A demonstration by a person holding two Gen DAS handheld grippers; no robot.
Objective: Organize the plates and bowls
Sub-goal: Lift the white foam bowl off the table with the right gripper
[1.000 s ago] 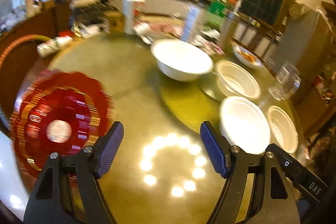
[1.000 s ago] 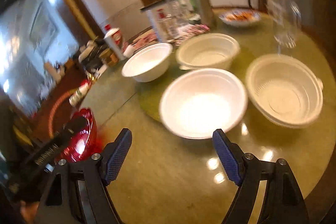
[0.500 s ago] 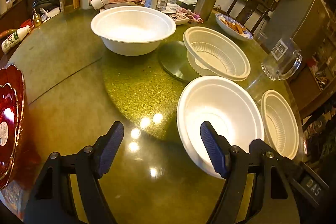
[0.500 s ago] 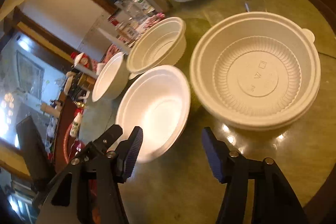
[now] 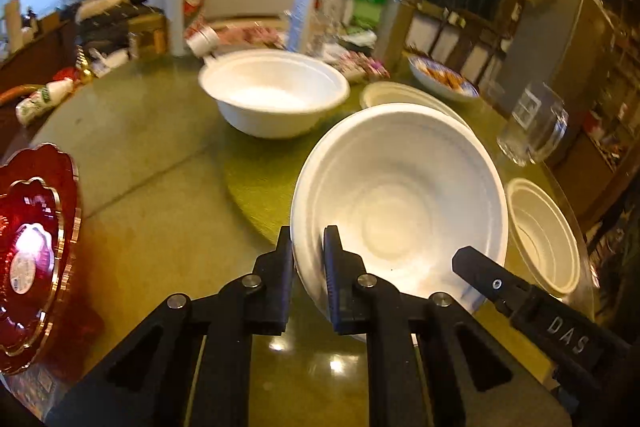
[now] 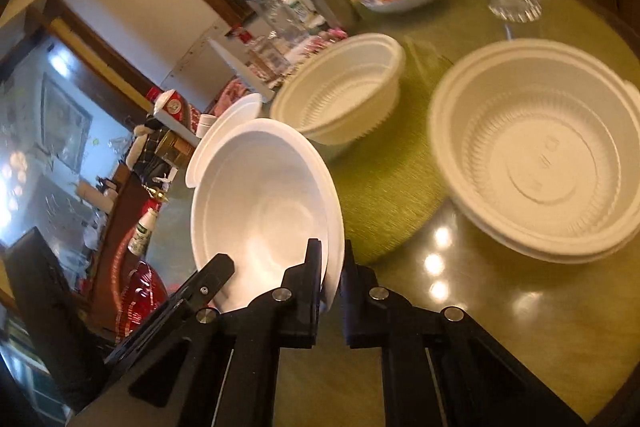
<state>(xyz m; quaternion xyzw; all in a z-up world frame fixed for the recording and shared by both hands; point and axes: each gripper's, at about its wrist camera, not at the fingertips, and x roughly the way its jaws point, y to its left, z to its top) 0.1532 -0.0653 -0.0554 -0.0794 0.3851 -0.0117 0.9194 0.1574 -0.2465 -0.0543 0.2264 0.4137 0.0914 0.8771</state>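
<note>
The step in hand looks to be the pickup of the near white bowl [image 5: 400, 203], with both grippers pinched onto its rim at once; taking that bowl as the landmark, here is the table from left to right. Far to its left, at the table's edge, stands a red scalloped plate [image 5: 32, 251], well apart from it. Beyond it and a little left sits a second white bowl [image 5: 274, 93], upright and free. The left gripper [image 5: 308, 247] has its jaws narrowed onto the near bowl's left rim, one finger outside the wall and one inside. The bowl itself appears tipped up toward the cameras rather than sitting flat, though whether its base has left the green table [image 5: 152, 155] I cannot tell. On the bowl's other side the right gripper [image 6: 331, 267] is likewise clamped thin on the rim. Behind the bowl sits a ribbed plastic bowl [image 6: 340, 91], and to its right a wider ribbed bowl [image 6: 536, 155], near but not touching; a glass mug [image 5: 532, 123] stands beyond that. My guess is that the next move calls for a level two-handed lift and a carry over the matching white bowl, keeping both grips even so the thin rim does not buckle or slip.
</note>
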